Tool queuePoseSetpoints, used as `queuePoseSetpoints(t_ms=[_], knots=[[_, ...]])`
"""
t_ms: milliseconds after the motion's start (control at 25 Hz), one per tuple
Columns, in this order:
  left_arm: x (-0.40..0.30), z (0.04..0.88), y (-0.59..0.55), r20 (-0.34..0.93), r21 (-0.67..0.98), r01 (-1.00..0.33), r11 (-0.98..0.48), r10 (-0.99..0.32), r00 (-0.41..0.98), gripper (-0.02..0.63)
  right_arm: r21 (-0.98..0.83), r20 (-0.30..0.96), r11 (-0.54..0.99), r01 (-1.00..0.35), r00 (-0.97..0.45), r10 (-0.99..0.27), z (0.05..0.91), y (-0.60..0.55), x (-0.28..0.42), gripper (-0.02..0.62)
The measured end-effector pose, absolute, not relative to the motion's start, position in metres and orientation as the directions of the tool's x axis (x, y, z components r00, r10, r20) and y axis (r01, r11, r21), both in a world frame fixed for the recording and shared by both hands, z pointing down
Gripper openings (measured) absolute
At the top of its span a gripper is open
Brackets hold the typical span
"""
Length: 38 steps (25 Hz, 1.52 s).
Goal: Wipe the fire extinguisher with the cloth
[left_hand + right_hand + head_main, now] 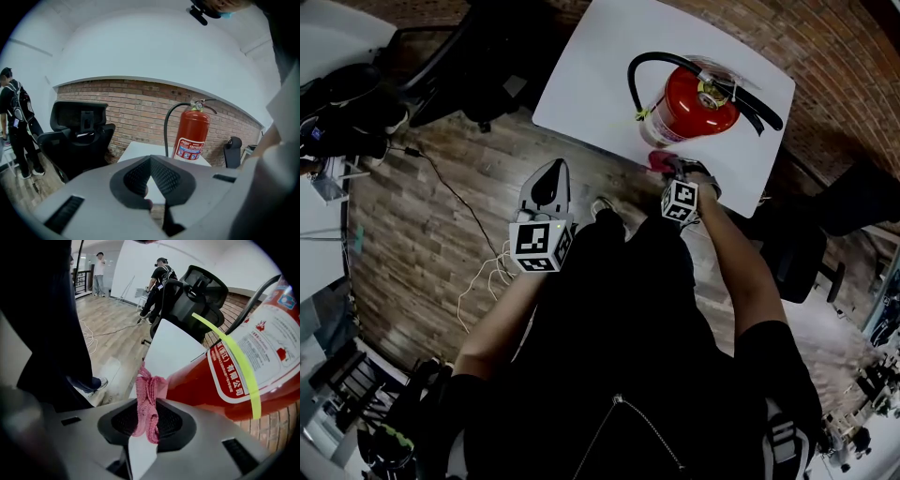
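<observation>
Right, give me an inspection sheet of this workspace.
Surface: white table, holds the extinguisher.
Job's things: red extinguisher upright; pink cloth at its base.
Clutter: nothing seen.
Grippers: left gripper shut, empty, over the floor; right gripper shut on cloth.
Cables: white cable loose on floor.
Surroundings: wood floor, brick wall, black chair, people behind.

Head view dim and underexposed, corners curved; both gripper views fisheye with black vignettes, evenly lit, near jaws soft.
</observation>
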<state>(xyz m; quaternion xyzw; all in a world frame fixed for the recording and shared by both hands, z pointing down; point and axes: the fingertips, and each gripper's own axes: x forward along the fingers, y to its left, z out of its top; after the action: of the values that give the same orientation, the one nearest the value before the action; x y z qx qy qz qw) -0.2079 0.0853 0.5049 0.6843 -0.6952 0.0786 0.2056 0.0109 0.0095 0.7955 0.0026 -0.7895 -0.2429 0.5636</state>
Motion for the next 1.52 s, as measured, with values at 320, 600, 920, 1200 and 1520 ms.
queuePoseSetpoints(t_ms=[320, 600, 920, 1200, 1520], knots=[[-0.219, 0.514, 0.093, 0.418, 0.156, -0.984, 0.084, -0.909, -0.012, 0.030, 0.474, 0.858, 0.827, 0.303, -0.371, -0.355, 0.803, -0.004, -0.002, 0.106], [-0.219, 0.511, 0.089, 0.412, 0.150, -0.986, 0.077, -0.911, -0.008, 0.031, 0.560, 0.807, 0.792, 0.243, -0.378, -0.455, 0.788, -0.019, -0.003, 0.104], [-0.207, 0.502, 0.084, 0.389, 0.156, -0.987, 0.050, -0.921, 0.014, 0.030, 0.597, 0.778, 0.775, 0.208, -0.387, -0.495, 0.766, -0.018, -0.001, 0.104], [-0.197, 0.499, 0.088, 0.378, 0.159, -0.987, 0.030, -0.925, 0.033, 0.030, 0.633, 0.747, 0.752, 0.184, -0.399, -0.531, 0.739, -0.018, -0.003, 0.106], [-0.179, 0.484, 0.093, 0.341, 0.151, -0.987, 0.056, -0.940, -0.001, 0.031, 0.651, 0.726, 0.742, 0.158, -0.415, -0.549, 0.705, -0.017, -0.008, 0.106]])
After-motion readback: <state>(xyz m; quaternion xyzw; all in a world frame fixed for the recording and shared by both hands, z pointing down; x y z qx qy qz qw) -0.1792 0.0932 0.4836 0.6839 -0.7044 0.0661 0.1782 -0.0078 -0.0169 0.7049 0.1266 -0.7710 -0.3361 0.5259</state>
